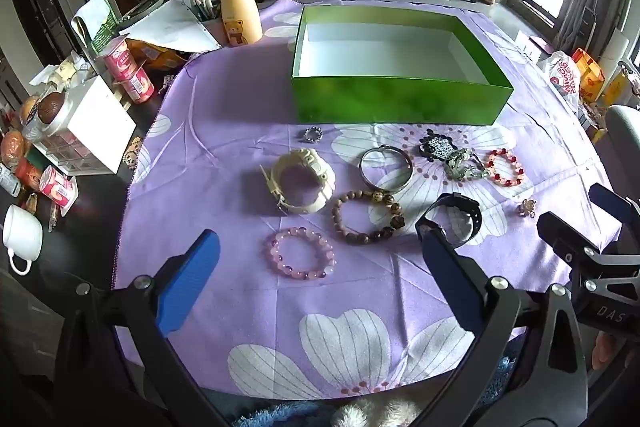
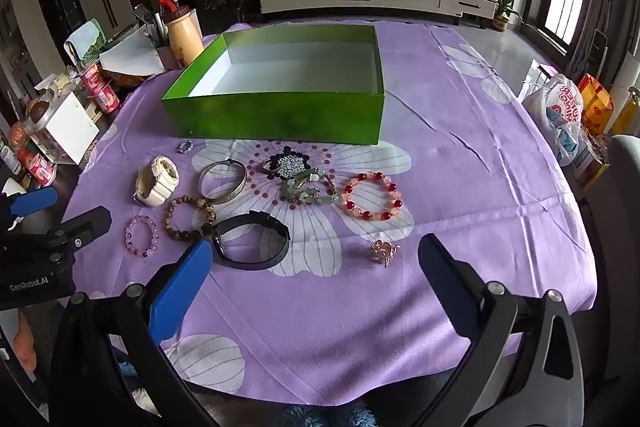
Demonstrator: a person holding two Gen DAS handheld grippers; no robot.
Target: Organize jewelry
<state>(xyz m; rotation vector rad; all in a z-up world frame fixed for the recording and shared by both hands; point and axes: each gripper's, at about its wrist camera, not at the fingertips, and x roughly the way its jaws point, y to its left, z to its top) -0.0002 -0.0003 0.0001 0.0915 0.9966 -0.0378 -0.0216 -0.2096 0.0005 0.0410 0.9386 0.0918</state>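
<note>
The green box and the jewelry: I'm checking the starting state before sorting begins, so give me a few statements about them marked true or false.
1. The green box holds no jewelry. True.
2. The pink bead bracelet lies inside the box. False: it lies on the purple cloth, in front of the box.
3. The left gripper is shut on the black watch. False: its jaws stand wide open and hold nothing.
4. The right gripper is open and empty. True.
5. The white watch lies left of the silver bangle in the left wrist view. True.
</note>
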